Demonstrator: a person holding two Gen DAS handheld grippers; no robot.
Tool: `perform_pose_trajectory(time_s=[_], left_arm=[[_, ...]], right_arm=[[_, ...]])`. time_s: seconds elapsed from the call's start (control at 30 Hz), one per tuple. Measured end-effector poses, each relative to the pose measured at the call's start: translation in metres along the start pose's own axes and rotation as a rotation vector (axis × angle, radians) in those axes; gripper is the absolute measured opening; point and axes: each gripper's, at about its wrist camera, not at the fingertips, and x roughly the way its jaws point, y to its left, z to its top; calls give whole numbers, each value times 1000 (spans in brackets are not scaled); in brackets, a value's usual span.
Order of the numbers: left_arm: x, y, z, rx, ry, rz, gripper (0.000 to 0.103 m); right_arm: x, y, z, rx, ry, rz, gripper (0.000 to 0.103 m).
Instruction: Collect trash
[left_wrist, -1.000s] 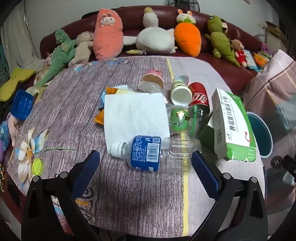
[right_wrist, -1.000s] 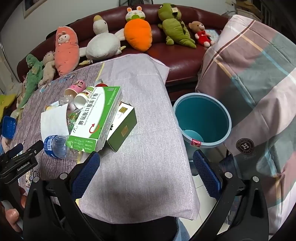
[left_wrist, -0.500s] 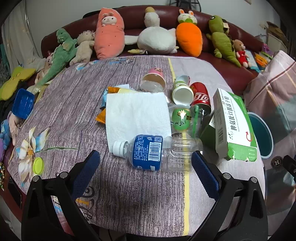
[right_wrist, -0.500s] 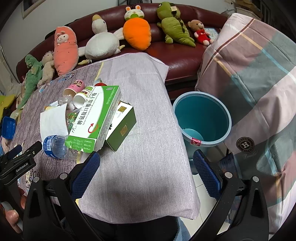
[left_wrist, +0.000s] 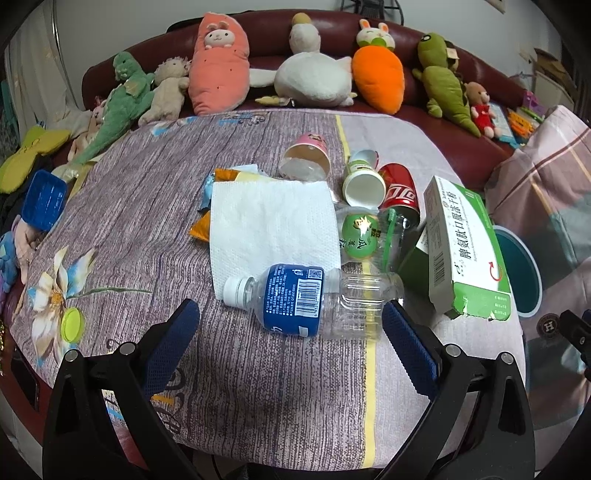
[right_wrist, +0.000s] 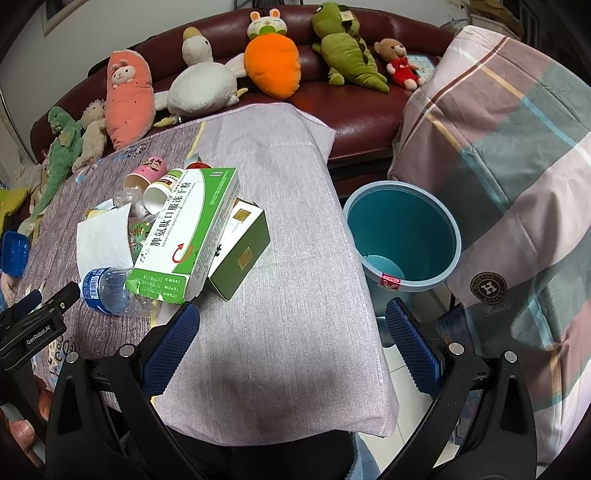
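Note:
An empty clear bottle with a blue label (left_wrist: 310, 301) lies on its side on the cloth-covered table (left_wrist: 147, 221). My left gripper (left_wrist: 290, 341) stands open just short of it, one finger to each side. Behind the bottle are a white paper towel (left_wrist: 271, 225), a green plastic cup (left_wrist: 364, 236), a red can (left_wrist: 400, 195), paper cups (left_wrist: 364, 184) and a green-and-white box (left_wrist: 467, 247). My right gripper (right_wrist: 291, 345) is open and empty over the table's near right part, with a teal bin (right_wrist: 402, 236) on the floor to the right and the box (right_wrist: 184, 236) to the left.
A dark green box (right_wrist: 240, 251) lies beside the green-and-white one. Plush toys (left_wrist: 314, 74) line the dark red sofa behind the table. A checked blanket (right_wrist: 517, 166) drapes to the right of the bin. A green cap (left_wrist: 72, 325) lies at the table's left.
The left view has drifted slightly, so the bottle sits a little further right between the fingers. Both grippers stay open and nothing on the table has moved.

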Motion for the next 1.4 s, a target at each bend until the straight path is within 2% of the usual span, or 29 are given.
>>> perform_pose_trajectory(time_s=[1.17,1.3,1.4], left_arm=[[18,32,-7,-90,35,-24,99],[26,42,-7,-119,75,-65,99],[37,56,-9,-188,132,-124,99]], right_arm=[[9,21,2,-39,28,-19,97],[9,22,3,-39,27,-19,97],[10,22,3,-39,27,-18,97]])
